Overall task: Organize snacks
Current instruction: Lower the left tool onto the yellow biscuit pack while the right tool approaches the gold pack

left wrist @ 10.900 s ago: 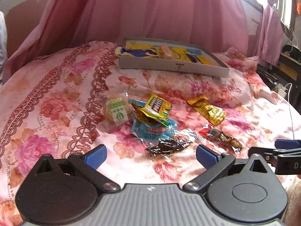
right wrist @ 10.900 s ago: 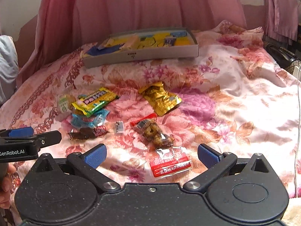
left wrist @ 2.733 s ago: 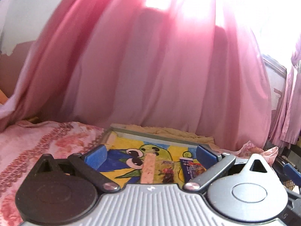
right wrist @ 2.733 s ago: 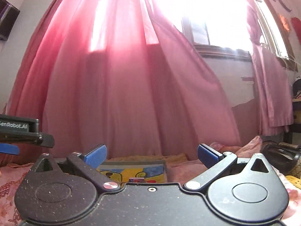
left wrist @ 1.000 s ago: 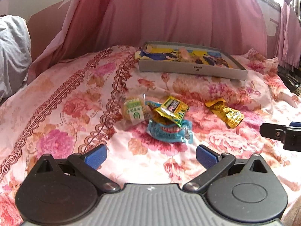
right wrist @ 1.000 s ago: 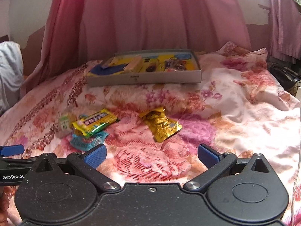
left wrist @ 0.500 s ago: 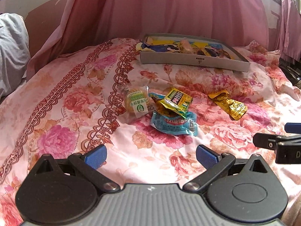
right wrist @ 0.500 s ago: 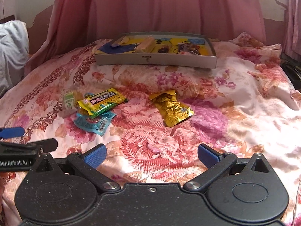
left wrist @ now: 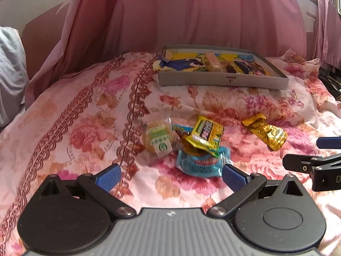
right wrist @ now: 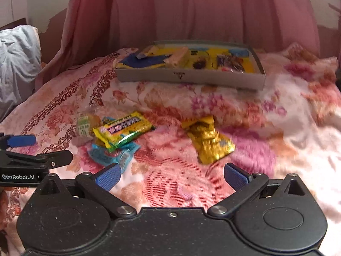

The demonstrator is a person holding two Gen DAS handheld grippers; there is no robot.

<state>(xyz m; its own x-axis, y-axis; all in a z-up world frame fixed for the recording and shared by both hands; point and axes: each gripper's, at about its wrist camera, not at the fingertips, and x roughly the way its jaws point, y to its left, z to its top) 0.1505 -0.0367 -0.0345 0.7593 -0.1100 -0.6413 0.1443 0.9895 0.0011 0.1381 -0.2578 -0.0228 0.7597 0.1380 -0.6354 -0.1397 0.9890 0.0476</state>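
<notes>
we hold the left gripper low over the flowered bedspread, level and aimed toward the far curtain, its blue fingertips spread wide with nothing between them. just ahead of it lies a small heap of snacks: a blue packet at the bottom, a yellow-green bar lying on top of it, and a clear-wrapped biscuit touching the heap on its left. we hold the right gripper beside it at about the same height, also level and facing the curtain, its fingers equally far apart and empty; each gripper shows at the edge of the other's view. a gold packet lies alone just ahead of the right gripper, apart from the heap. a shallow grey box sits at the far side of the bed, with several snacks already lying inside it on a yellow and blue picture. a grey pillow lies at the left edge.
</notes>
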